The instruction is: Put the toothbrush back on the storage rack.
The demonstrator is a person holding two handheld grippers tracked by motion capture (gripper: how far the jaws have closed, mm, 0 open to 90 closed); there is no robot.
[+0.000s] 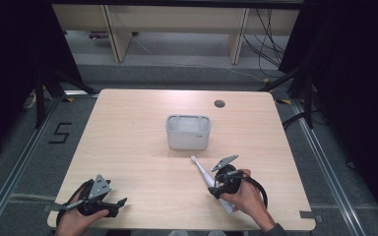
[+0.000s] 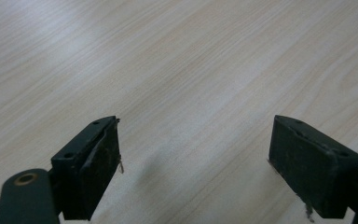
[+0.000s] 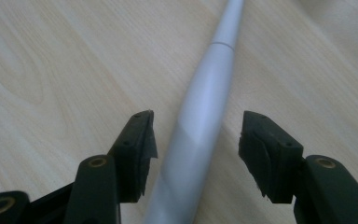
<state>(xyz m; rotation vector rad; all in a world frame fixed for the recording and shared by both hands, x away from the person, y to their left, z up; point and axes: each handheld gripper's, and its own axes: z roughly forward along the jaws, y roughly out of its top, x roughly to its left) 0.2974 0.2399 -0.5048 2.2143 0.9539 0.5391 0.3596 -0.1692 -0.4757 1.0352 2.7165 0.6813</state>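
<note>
One toothbrush [image 3: 200,121] btwn spread right gripper [image 3: 196,140] jaws; one bin [image 1: 188,132].

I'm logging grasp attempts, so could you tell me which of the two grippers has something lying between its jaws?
The right gripper: the white toothbrush lies between its open jaws, while the left gripper is open over bare table.

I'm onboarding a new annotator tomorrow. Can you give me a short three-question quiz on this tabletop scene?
1. True or false: the right gripper is already clamped on the electric toothbrush.
2. Which item stands farther from the person: A) the white holder, B) the toothbrush?
3. Fill in: between the left gripper's jaws lies bare ____ (the wooden table).

Key
1. False: the jaws straddle the handle with gaps on both sides.
2. A.
3. Tabletop.
</note>
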